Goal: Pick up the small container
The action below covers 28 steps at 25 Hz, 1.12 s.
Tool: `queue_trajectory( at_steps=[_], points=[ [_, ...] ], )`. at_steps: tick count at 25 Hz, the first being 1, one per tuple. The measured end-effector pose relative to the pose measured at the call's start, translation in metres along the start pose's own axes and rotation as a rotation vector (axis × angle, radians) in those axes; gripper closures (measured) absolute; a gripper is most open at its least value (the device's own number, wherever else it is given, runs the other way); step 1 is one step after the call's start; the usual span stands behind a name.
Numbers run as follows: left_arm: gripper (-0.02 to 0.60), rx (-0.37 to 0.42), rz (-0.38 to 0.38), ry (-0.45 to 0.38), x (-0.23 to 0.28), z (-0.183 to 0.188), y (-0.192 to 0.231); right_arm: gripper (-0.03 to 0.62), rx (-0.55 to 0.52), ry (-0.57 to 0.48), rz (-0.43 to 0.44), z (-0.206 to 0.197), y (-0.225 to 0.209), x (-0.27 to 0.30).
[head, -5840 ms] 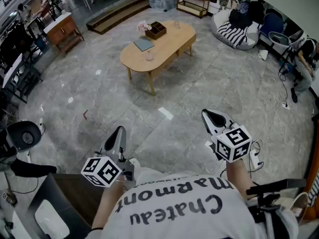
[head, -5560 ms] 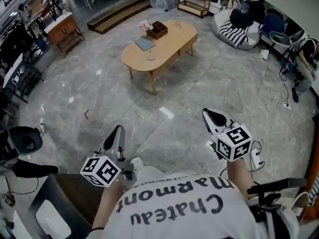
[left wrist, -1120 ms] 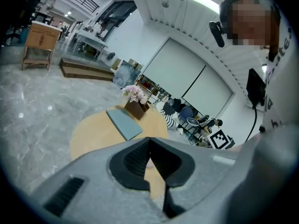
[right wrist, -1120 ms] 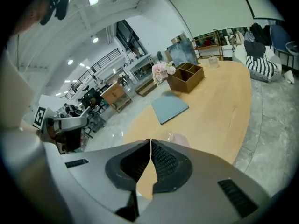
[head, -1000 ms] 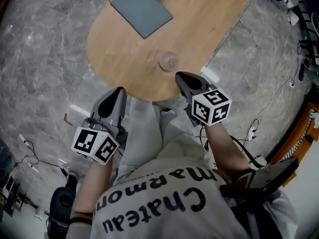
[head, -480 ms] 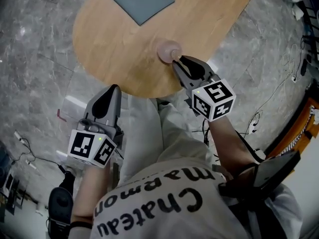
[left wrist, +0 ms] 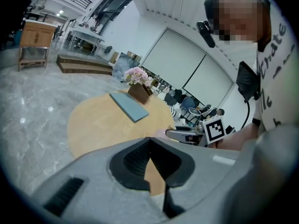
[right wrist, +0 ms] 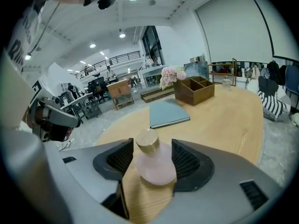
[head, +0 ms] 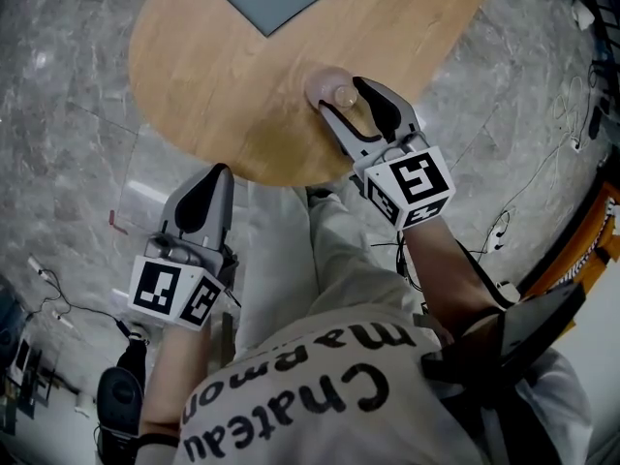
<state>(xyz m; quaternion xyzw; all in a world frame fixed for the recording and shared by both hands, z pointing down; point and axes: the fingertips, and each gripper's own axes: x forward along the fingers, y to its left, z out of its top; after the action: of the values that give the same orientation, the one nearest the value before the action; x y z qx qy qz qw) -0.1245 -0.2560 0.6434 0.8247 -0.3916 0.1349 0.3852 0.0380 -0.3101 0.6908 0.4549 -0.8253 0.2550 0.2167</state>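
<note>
1. On the wooden table (head: 223, 76), near its closest rim, the small container (right wrist: 154, 166), a pink bottle with a gold cap, is standing upright.
2. The right gripper (head: 346, 98) is straddling it. Its jaws have just been opening and are flanking the belly, apparently not squeezing.
3. Closing gently, low on the belly, is looking wisest, since the rounded sides could slip.
4. The left gripper (head: 218, 174) is hovering off the rim, clenched and empty.

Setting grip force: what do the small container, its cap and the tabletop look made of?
Small container: pale pink, matte, no sharp glare; frosted glass or plastic, can't tell which. Cap: gold, soft sheen; metal or metallized plastic. Tabletop: light wood, visible grain, satin finish.
</note>
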Motion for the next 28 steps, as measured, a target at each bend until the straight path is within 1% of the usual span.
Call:
queue_trajectory(
  at_steps=[2,5,9,12,17,21,25,28],
  points=[
    [0.569,-0.004,0.001,-0.007,0.001,0.001,0.002,0.358,-0.007,-0.036,-0.005,0.004,0.000,0.004],
    [0.568,0.001,0.003,-0.014,0.003,0.002,0.006,0.356,-0.035,-0.060,-0.019,0.008,-0.001,0.012],
    [0.568,-0.007,0.005,-0.016,0.003,0.001,0.012,0.358,-0.115,-0.046,-0.042,0.006,-0.001,0.022],
    [0.568,-0.021,-0.002,-0.017,0.002,-0.001,0.015,0.358,-0.135,-0.022,-0.032,0.003,-0.001,0.027],
    [0.568,0.019,-0.014,-0.007,0.000,-0.004,0.014,0.358,-0.130,-0.021,-0.052,0.004,-0.004,0.034],
    [0.566,0.011,-0.017,0.003,-0.003,-0.009,0.017,0.365,-0.115,-0.035,-0.090,0.009,-0.008,0.040],
    [0.566,0.002,-0.005,0.025,-0.008,-0.018,0.022,0.373,-0.089,-0.063,-0.097,0.011,-0.009,0.038],
    [0.568,-0.015,0.010,0.023,-0.012,-0.020,0.025,0.378,-0.092,-0.067,-0.107,0.011,-0.009,0.037]
  ],
)
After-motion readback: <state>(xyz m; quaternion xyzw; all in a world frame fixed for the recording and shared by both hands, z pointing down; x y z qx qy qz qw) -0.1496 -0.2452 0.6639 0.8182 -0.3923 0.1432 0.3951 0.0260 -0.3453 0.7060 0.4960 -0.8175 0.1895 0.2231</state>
